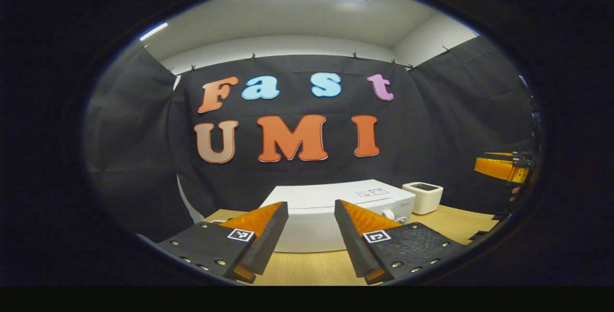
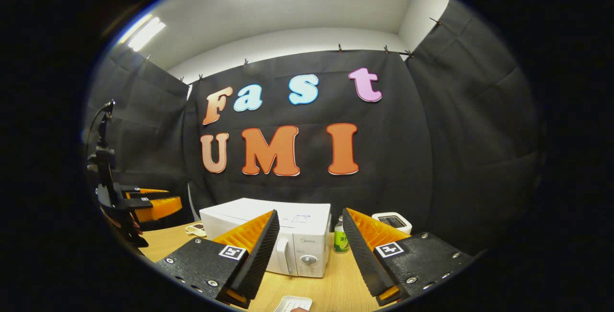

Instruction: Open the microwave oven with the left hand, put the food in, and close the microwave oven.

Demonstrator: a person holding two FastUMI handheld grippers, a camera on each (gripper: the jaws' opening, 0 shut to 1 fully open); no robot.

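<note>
Left tongs [image 1: 311, 228] hung wide open with nothing between them, low over the near edge of the wooden surface [image 1: 316, 266]. Right tongs [image 2: 307, 242] gaped open and empty too, and just under them at the very near edge sat a small white dish [image 2: 292, 304], presumably the food, though its contents were too cropped to tell.

Farther in, dead centre, stood the white microwave [image 2: 280, 235], door shut, its vertical handle [image 2: 284, 254] and round knob [image 2: 308, 259] on the front face, toward the right side. A small green-labelled bottle [image 2: 340, 240] stood just beside its right side, and beyond that a little white toaster [image 1: 423, 196] sat at the far right. Something small lay on the surface by the microwave's left corner, too small to name.

Judging by all that, this was the very start: the opening step, nothing yet touched. The next move called for the left tongs to travel forward and right to that handle, close around it, and swing the door out. The arc needed room, so the right tongs had best wait well clear with the dish.
</note>
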